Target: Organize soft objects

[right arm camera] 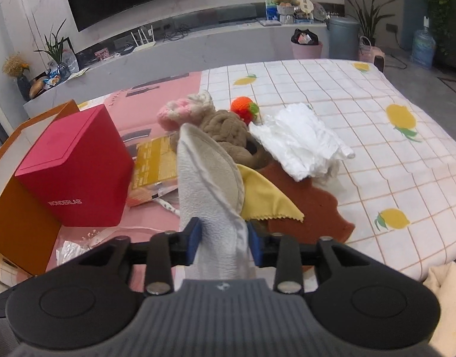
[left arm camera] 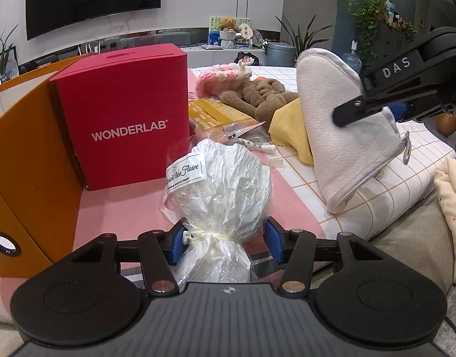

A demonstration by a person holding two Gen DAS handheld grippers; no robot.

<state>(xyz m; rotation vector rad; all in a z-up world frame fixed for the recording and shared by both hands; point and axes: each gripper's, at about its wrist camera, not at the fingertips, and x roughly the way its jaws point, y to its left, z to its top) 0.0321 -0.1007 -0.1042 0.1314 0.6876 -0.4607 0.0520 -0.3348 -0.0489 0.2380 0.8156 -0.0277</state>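
Observation:
My left gripper (left arm camera: pixel 225 238) is shut around the tied neck of a white paper-like bundle in clear wrap (left arm camera: pixel 219 178), which carries a small label. It hovers over the pink part of the bed cover. A pale grey-white mitt (right arm camera: pixel 204 178) stands up between the blue pads of my right gripper (right arm camera: pixel 225 235). The jaws stand apart and the cloth lies loose between them. In the left wrist view the mitt (left arm camera: pixel 332 113) tilts upright at the right, one black finger (left arm camera: pixel 351 113) across its face and its cuff low by the bed edge.
A red WONDERLAB box (right arm camera: pixel 73 172) stands against an orange box (right arm camera: pixel 22 223) at the left. Behind the mitt lie a brown plush (right arm camera: pixel 225 131), a pink knitted piece (right arm camera: pixel 180 110), an orange knitted ball (right arm camera: pixel 243 107), crumpled white plastic (right arm camera: pixel 299 139), a yellow cloth (right arm camera: pixel 266 199) and a gold packet (right arm camera: pixel 156 160).

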